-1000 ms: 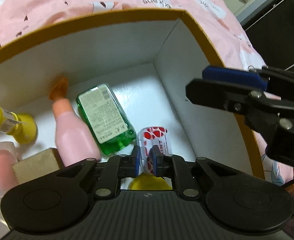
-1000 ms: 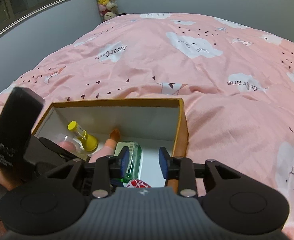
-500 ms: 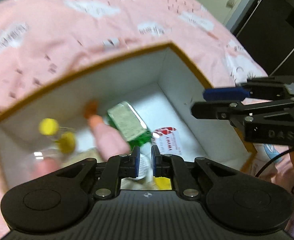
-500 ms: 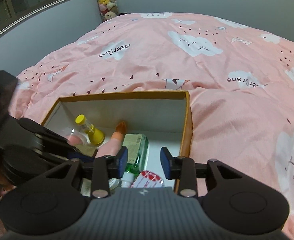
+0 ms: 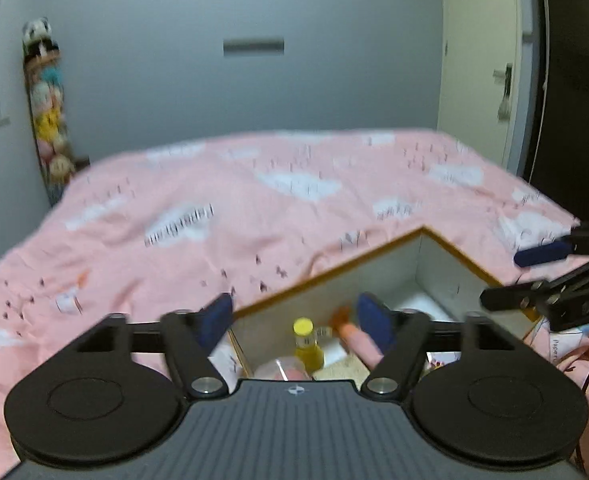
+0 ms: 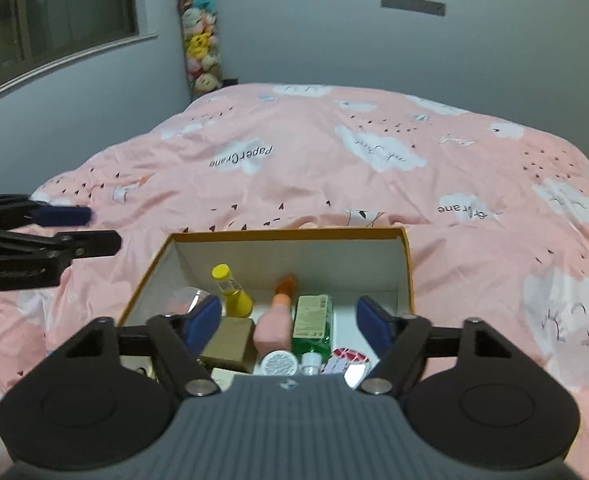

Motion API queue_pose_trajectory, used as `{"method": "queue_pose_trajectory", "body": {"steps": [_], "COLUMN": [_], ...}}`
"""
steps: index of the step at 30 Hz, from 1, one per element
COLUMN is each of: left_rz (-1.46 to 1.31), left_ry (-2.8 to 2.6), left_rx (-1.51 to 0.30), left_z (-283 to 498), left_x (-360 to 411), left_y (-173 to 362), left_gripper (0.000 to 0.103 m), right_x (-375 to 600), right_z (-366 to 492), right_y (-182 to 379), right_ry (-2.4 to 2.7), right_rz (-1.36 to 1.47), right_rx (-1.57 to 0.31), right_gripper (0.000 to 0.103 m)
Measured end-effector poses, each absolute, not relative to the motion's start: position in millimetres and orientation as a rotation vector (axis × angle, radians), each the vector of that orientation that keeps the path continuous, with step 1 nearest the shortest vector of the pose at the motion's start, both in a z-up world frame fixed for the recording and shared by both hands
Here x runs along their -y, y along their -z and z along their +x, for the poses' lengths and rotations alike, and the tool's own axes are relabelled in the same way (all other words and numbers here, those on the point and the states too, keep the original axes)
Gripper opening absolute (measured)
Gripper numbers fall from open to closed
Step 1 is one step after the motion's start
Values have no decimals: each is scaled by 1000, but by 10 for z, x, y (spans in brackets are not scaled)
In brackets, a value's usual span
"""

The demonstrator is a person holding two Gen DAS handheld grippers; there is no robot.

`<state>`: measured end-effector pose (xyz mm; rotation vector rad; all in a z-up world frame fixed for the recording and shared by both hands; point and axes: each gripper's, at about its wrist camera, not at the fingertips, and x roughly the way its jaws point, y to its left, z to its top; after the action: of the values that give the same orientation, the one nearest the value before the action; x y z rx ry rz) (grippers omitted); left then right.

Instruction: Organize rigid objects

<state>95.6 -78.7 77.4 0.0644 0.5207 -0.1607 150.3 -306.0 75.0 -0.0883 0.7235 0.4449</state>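
Right wrist view — pink duvet (image 6: 314, 168), "PaperCrane" printed upside down, green bottle (image 6: 312, 318) label unreadable

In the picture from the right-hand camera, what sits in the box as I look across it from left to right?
Left to right: yellow-capped bottle → pink bottle → green bottle → red-and-white patterned item, all inside the cardboard box. The tan block and the round white lid lie nearer the camera and overlap these, so I leave them out.
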Motion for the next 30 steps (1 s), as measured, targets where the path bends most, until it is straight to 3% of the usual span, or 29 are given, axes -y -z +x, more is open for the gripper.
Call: {"method": "queue_pose_trajectory", "body": {"steps": [5,6,7,9,30], "left_rz": [64,41,17,-32,-113], "left_ry": [135,132,124,108,19], "left_rx": [-532,-537,-541,-527,-741], "left_z": [719,687,658,568,539], "left_x": [754,730,698,615,400], "left_y": [-719,-697,-677,-621,55], "left_gripper": [98,103,103,103,103], "right_x": [2876,2836,2801,2748,2451], "right_z": [1127,1047,981,830,729], "right_y": [-664,-646,-627,-569,-118], "right_ry": [-395,-383,-366,-306,-194], "right_rz": [-54,-50,-53,-60,-78], "right_rx": [-709,-701,-690,-657,-648], "right_gripper": [83,87,94,98,100]}}
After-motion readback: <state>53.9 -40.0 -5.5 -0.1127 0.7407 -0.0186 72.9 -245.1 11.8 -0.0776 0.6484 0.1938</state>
